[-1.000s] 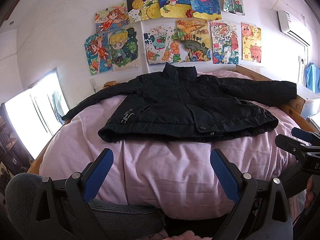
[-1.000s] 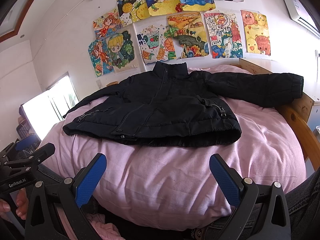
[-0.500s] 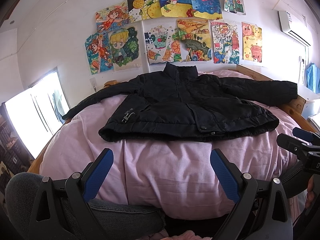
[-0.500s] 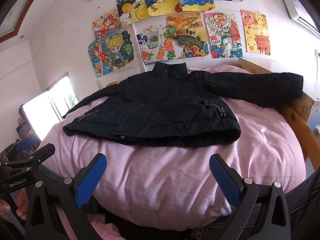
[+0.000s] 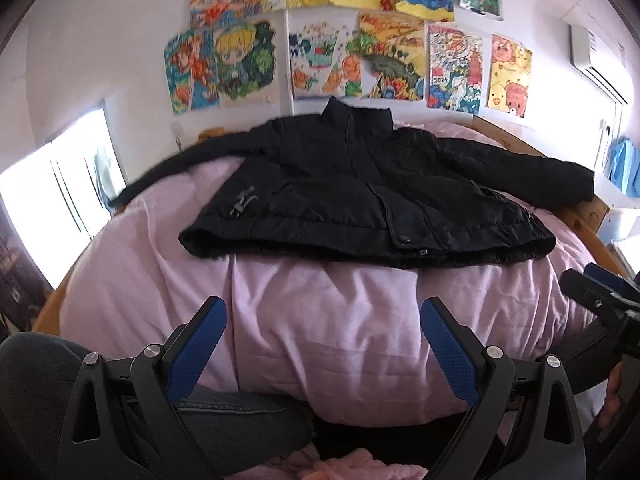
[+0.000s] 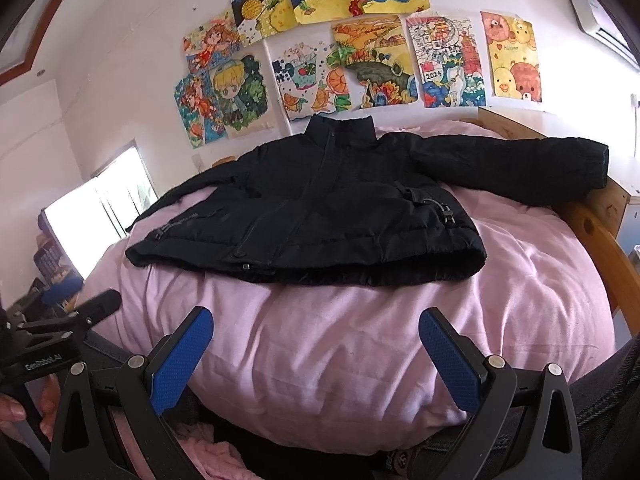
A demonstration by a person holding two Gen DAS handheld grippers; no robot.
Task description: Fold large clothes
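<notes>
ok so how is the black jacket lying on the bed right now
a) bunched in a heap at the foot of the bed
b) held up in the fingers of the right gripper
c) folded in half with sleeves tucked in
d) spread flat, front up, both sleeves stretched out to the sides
d: the black jacket lies flat and front up on the pink bedding, sleeves out to both sides, and both grippers are open and hold nothing.

Before you lies a black jacket (image 5: 360,196) of matt, puffy quilted cloth, with small metal snaps near its hem. Under it is a pink duvet (image 5: 320,320) of soft, wrinkled cotton-like cloth. The bed frame (image 6: 600,232) is smooth varnished wood. Your left gripper (image 5: 322,344) and right gripper (image 6: 316,354) are matt black plastic with silvery metal bolts; their blue pads (image 5: 198,352) look finely textured and rubbery. Paper drawings (image 6: 376,52) cover the wall.
</notes>
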